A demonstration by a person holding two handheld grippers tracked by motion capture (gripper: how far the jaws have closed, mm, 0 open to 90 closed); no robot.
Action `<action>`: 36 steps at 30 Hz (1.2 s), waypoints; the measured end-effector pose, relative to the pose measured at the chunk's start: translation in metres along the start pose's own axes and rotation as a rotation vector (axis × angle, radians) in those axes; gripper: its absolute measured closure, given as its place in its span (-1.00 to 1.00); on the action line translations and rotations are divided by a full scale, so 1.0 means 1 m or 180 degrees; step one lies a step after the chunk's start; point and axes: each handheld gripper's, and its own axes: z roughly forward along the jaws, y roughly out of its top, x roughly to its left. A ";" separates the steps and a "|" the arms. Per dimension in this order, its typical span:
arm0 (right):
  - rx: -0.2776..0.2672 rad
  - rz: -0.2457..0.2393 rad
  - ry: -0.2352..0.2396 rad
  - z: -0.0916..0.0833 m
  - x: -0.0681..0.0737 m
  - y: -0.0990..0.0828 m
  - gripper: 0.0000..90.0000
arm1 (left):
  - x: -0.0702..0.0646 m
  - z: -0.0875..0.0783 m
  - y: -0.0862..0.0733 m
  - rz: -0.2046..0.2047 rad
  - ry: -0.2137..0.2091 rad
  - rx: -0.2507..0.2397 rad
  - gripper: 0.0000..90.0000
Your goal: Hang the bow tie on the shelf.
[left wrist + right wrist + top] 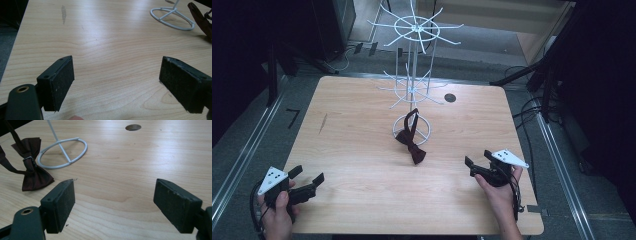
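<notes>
One bow tie (410, 142), one wire rack (412, 75) — two wide-jawed grippers.

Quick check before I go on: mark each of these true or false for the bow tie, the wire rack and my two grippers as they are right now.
1. The dark red bow tie hangs from an upper arm of the white wire rack. False: it lies on the table, across the rack's base ring.
2. The left gripper is open with nothing between its jaws. True.
3. The right gripper is shut on the bow tie. False: it is open and apart from it.
4. A round hole sits in the tabletop to the right of the rack. True.
5. The rack's arms carry nothing. True.
</notes>
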 end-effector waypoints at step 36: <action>-0.0012 0.0146 -0.0317 -0.061 -0.062 -0.037 -0.69 | -0.002 0.000 0.000 0.0016 0.0037 -0.0019 -0.70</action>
